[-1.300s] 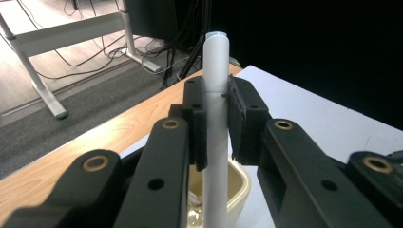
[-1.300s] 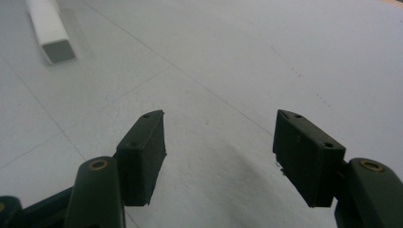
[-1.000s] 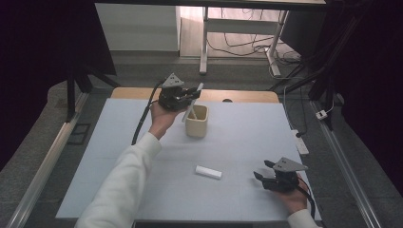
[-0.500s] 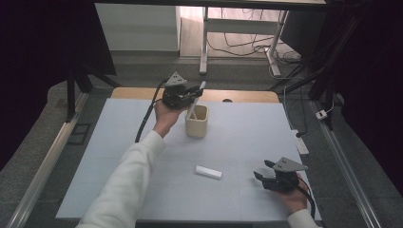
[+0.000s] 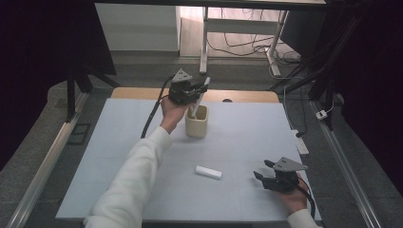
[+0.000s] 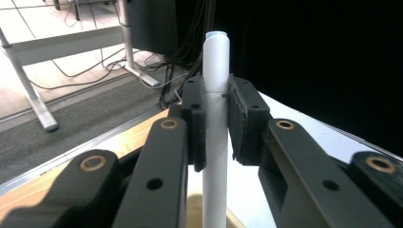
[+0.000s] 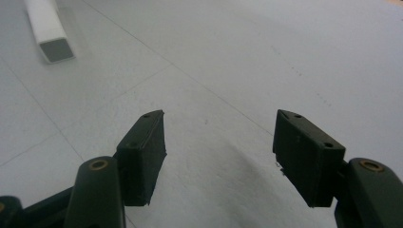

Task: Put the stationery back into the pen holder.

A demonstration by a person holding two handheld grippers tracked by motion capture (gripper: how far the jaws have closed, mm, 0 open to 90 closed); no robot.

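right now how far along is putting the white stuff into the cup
Done: nothing has been let go in the beige cup yet. In hand: the left gripper is shut on a white marker whose lower end dips into the cup. Left: release it, then fetch the white block lying on the mat; the right gripper is open and holds nothing, near that block.

Two black two-jaw grippers are at the pale blue table mat (image 5: 247,137): the left gripper (image 5: 199,90) and the right gripper (image 5: 263,170). One white cylindrical marker pen (image 6: 216,118), one beige cup-shaped holder (image 5: 196,124) and one white rectangular block (image 5: 208,172) complete the count. Two white-sleeved forearms reach in.
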